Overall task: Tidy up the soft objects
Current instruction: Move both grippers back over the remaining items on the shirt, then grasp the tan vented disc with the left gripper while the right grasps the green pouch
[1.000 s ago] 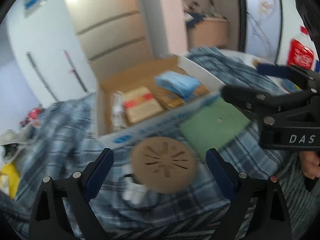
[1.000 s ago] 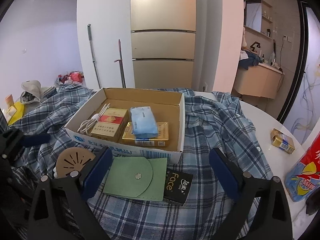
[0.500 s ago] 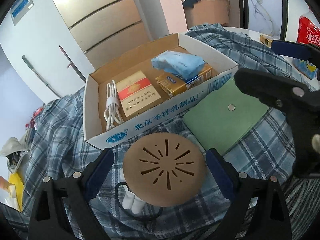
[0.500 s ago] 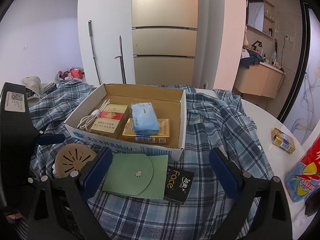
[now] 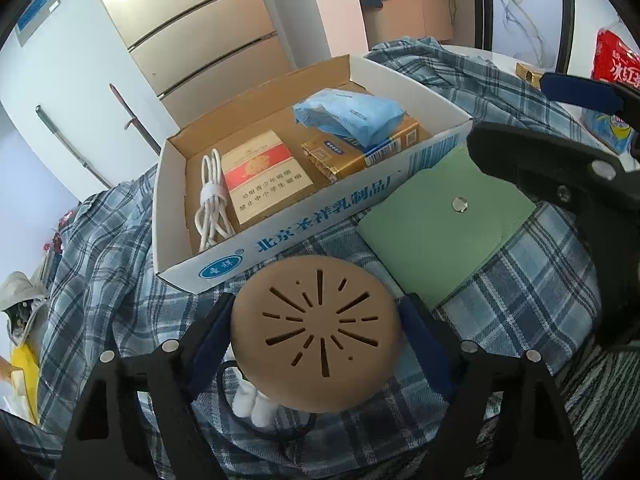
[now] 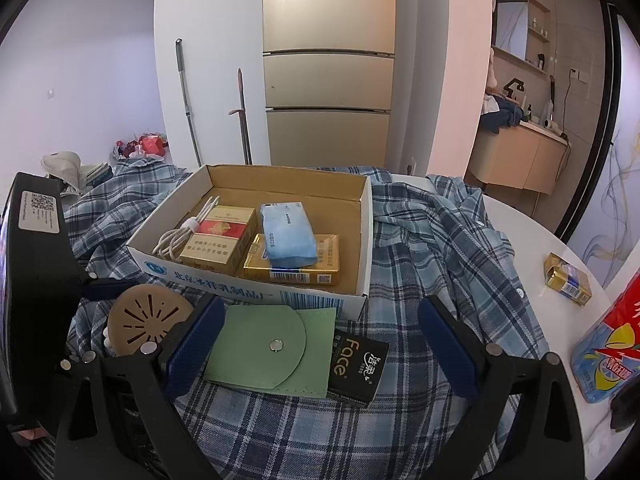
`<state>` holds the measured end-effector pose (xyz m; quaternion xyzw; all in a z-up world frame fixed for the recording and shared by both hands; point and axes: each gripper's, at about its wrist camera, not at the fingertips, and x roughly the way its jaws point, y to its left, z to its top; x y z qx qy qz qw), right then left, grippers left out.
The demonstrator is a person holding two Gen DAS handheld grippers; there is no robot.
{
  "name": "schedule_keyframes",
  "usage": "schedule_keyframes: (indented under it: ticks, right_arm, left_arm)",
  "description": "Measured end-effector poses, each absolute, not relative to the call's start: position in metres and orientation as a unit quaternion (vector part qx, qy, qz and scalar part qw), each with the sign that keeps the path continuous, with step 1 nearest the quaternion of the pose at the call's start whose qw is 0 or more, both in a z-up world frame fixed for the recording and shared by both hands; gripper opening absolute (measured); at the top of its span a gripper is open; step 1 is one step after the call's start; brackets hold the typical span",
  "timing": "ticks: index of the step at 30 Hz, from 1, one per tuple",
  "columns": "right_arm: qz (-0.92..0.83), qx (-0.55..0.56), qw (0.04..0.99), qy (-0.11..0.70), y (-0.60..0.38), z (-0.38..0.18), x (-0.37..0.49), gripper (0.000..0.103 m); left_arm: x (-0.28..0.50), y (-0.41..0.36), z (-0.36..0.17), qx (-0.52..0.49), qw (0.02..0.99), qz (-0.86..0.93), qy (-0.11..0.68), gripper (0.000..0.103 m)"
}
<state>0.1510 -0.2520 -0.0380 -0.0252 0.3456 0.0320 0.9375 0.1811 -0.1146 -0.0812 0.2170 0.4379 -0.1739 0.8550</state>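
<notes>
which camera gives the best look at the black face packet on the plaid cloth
The right wrist view: the black packet lies between its open fingers, lettering readable, partly tucked under the green pouch. The left wrist view doesn't show it.

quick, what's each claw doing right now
left claw: closing around the tan round disc, not yet clamped
right claw: open, empty

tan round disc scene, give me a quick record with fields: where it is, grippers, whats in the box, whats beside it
disc: tan round slotted disc on the plaid cloth, in front of the cardboard box
left gripper: jaws closing, disc between the pads
right gripper: open, above the green pouch, holding nothing
in box: white cable, red-and-gold pack, gold pack, blue tissue pack
beside pouch: black packet
</notes>
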Motion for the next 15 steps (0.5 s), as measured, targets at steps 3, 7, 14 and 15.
schedule_keyframes:
  ticks: [3, 7, 14, 15]
  right_arm:
    - [0.033, -0.025, 0.937, 0.346, -0.252, -0.038, 0.151, 0.097]
    - [0.031, -0.018, 0.939, 0.341, -0.255, -0.035, 0.150, 0.097]
    - [0.030, -0.011, 0.943, 0.331, -0.258, -0.029, 0.147, 0.097]
    - [0.033, -0.014, 0.942, 0.333, -0.257, -0.029, 0.147, 0.097]
  left_arm:
    - [0.179, -0.110, -0.075, 0.205, 0.865, -0.171, 0.425, 0.079]
    - [0.168, -0.098, -0.056, 0.176, 0.886, -0.175, 0.392, 0.077]
    - [0.135, -0.069, -0.024, 0.126, 0.929, -0.163, 0.307, 0.077]
    - [0.133, -0.066, -0.021, 0.115, 0.935, -0.158, 0.297, 0.077]
